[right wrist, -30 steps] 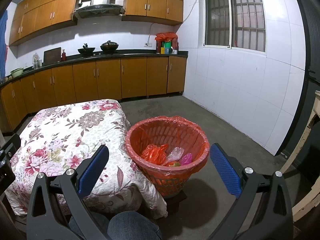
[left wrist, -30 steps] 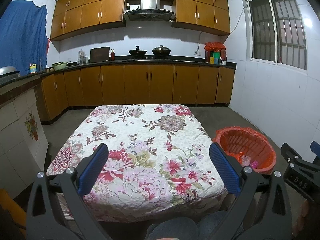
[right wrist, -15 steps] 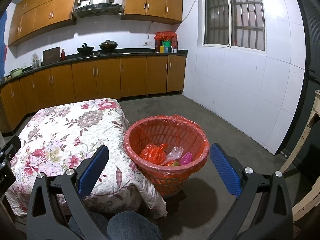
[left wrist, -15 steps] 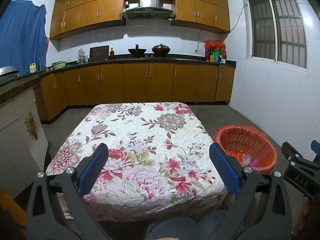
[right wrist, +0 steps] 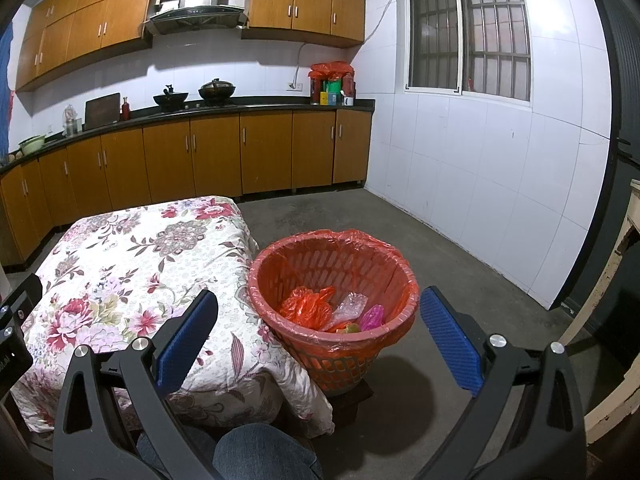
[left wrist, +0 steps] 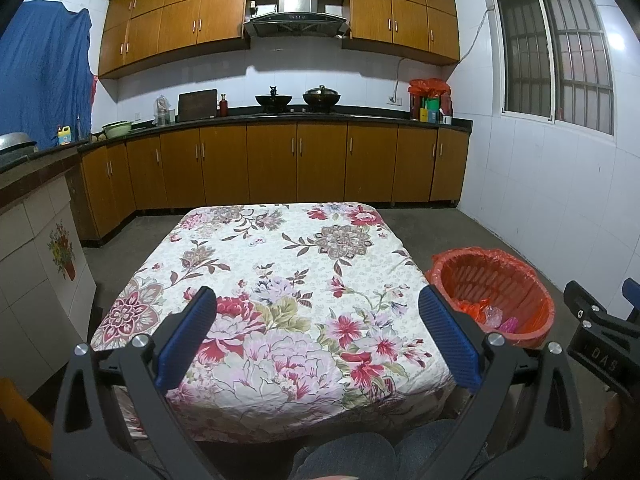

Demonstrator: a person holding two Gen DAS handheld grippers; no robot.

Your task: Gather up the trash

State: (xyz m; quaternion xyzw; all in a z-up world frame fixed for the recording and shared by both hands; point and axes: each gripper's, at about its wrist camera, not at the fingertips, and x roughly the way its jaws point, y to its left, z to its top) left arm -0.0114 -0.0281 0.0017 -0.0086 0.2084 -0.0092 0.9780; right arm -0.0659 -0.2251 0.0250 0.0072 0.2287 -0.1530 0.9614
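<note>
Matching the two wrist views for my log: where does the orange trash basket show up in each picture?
Left wrist view: the orange trash basket sits at the right, beyond the left gripper, beside the floral tablecloth.
Right wrist view: it sits near centre, above the open right gripper, with trash inside.
Shared landmark: the range hood on the far wall.

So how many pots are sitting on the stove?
2. One black pot on the left burner, one lidded pot just right of it, both under the hood. Nothing seems hidden behind them.
</note>
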